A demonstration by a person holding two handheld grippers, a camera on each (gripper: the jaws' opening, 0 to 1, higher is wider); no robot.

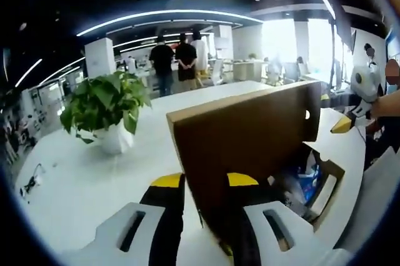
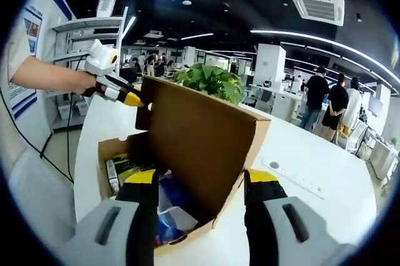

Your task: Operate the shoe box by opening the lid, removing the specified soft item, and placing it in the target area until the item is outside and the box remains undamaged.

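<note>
A brown cardboard shoe box (image 2: 115,150) stands on the white table with its lid (image 1: 250,135) raised upright. My left gripper (image 1: 205,180) has the lid's edge between its yellow-tipped jaws. It also comes into the right gripper view, where the left gripper (image 2: 119,93), held by a person's hand, meets the lid's (image 2: 200,135) far corner. My right gripper (image 2: 201,176) is open and hangs in front of the box without touching it. In the left gripper view the right gripper (image 1: 345,123) is beyond the box. Blue and white soft packets (image 2: 170,210) lie inside, partly hidden.
A potted plant (image 1: 103,107) in a white pot stands on the table (image 1: 75,185) left of the box, and its leaves (image 2: 209,82) rise behind the lid. A white strip (image 2: 294,177) lies on the table at right. People (image 1: 175,60) stand far back. Shelves (image 2: 69,60) are at left.
</note>
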